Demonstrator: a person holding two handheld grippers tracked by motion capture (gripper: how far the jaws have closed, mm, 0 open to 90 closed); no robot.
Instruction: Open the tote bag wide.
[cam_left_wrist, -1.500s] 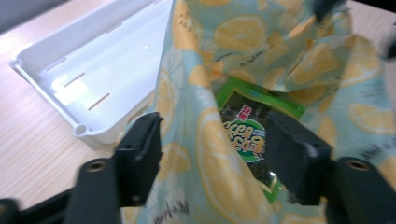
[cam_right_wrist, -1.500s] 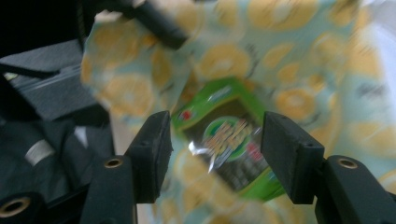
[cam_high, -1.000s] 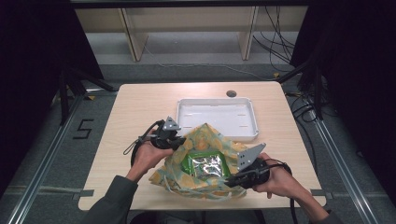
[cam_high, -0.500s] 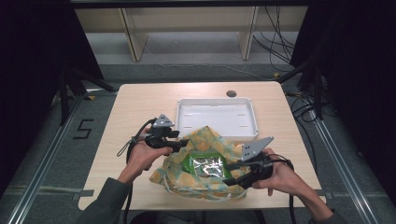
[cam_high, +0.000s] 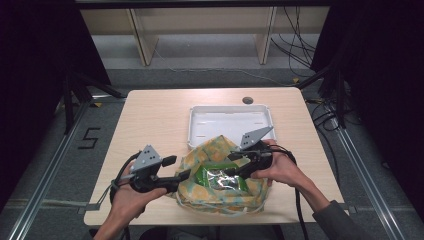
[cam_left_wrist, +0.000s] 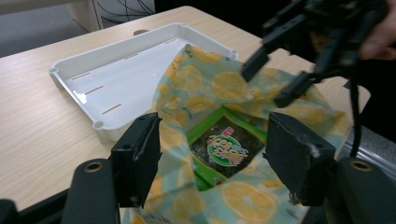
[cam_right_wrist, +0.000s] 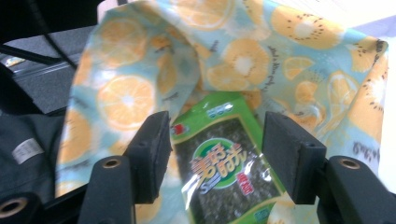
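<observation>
Wooden table (cam_high: 150, 120): fruit-print bag (cam_high: 220, 192) gaping, green snack packet (cam_high: 220, 177) inside; both jaws just opened, empty.

My left gripper (cam_high: 181, 175) and right gripper (cam_high: 231, 162) face each other, jaws parted, across the fruit-print bag (cam_high: 220, 190), the green snack packet (cam_high: 220, 179) lying between. At twelve o'clock the white tray (cam_high: 230, 122) crowds the bag's far edge. From nine to eleven o'clock the table (cam_high: 150, 120) offers open passage.
</observation>
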